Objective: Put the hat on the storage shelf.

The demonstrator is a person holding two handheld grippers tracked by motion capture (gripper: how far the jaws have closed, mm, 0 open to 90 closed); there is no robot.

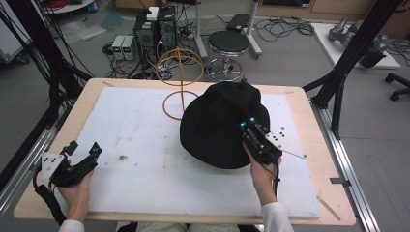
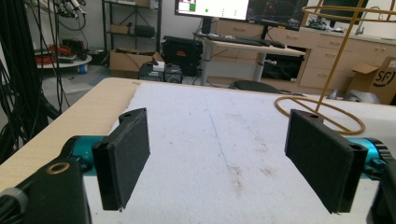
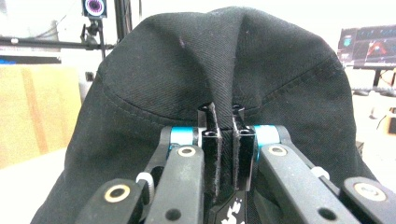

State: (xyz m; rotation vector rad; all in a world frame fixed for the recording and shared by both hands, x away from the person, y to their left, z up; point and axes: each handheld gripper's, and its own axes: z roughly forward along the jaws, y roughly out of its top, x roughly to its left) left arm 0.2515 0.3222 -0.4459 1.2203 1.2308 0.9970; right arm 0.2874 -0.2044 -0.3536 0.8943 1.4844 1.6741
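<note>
I count one black cotton bucket hat (image 1: pixel 220 125), one orange wire stand (image 1: pixel 180 79) and two hand-held grippers on the white foam-covered table (image 1: pixel 145 159). The stand is built from two wire rings joined by one upright rod; its lower ring lies flat on the foam at the far side, and its rings hold nothing. The hat sits right of centre on the table, just beside the stand's lower ring. My right gripper (image 3: pixel 225 122) is clenched on a fold of the hat's fabric, which is pinched up between the two pads. My left gripper (image 2: pixel 217 158) is at the near left corner of the table, well apart from the hat; its jaws are released, spread wide with bare foam between them.
</note>
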